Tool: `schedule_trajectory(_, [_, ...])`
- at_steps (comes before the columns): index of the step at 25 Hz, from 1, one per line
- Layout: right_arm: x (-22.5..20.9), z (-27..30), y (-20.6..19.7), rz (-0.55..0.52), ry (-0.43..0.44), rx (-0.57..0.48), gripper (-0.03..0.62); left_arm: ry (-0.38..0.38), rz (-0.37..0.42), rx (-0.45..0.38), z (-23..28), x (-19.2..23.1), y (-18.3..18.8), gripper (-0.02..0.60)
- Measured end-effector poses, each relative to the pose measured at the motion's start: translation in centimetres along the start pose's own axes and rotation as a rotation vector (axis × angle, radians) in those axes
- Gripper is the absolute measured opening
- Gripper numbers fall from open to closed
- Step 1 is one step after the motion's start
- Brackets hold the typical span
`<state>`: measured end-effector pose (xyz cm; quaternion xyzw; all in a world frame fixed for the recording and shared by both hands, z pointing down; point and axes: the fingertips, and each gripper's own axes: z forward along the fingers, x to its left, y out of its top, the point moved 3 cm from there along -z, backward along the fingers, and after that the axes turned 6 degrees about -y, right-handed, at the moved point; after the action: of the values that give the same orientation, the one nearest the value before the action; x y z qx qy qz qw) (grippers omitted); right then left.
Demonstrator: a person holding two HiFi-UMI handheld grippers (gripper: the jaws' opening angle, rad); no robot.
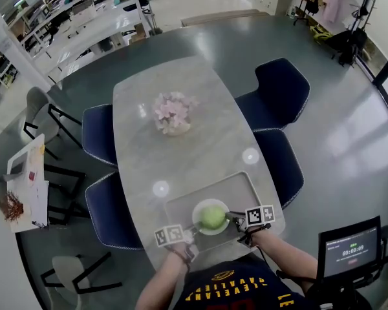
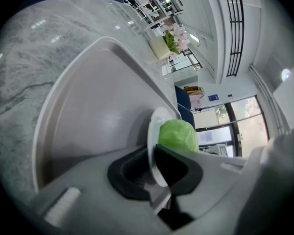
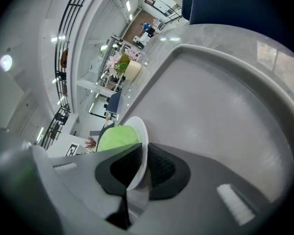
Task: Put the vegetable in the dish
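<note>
Closest to the head camera is the person's dark shirt with yellow lettering, at the bottom edge of the head view. Beyond it runs a long grey marbled bench, with navy chairs drawn up along both sides. A screen on a stand is at the person's right, off the bench.

At the near end of the bench lies a grey tray with a raised rim. Farther up the bench, well apart from the tray, stands a pot of pale pink flowers.

Over the near part of the tray is a small white dish. Whether it rests on the tray or is lifted off it cannot be told. A round, light green vegetable sits in the dish and fills most of it.

Both tongs grip the dish by its rim, from opposite sides. The left tongs are closed narrow on the left edge, with the white rim pinched between the dark pads. The right tongs are clamped the same way on the right edge, and the vegetable shows just past them.
</note>
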<state>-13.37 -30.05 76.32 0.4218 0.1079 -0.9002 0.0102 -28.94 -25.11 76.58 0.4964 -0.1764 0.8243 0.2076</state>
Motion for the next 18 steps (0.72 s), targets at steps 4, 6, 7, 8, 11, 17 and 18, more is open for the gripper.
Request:
schedule_trajectory(4, [-0.28,0.20,0.01,-0.004,-0.018,0.005,0.038,0.018,-0.012,-0.003,0.23,0.37,-0.11,0.040])
schedule_trajectory(6, [-0.33,0.30,0.09,-0.008,-0.028,0.007,0.038,0.035,-0.013,-0.003,0.28,0.43,-0.02,0.040])
schedule_trajectory(7, [-0.29,0.34,0.12,-0.012,-0.034,0.009,0.038,0.050,-0.012,-0.002,0.25,0.45,0.04,0.041])
schedule_trajectory(8, [-0.25,0.37,0.13,-0.017,-0.042,0.012,0.038,0.068,-0.007,0.001,0.22,0.45,0.10,0.043])
schedule_trajectory(11, [-0.24,0.38,0.13,-0.025,-0.070,0.026,0.034,0.117,0.003,0.009,0.26,0.37,0.19,0.049])
schedule_trajectory(17, [-0.10,0.14,0.13,-0.026,-0.121,0.009,0.037,0.167,0.028,0.012,0.22,0.11,0.29,0.057])
schedule_trajectory(18, [-0.09,0.11,0.09,-0.033,-0.130,0.006,0.037,0.182,0.041,0.011,0.19,0.07,0.31,0.060])
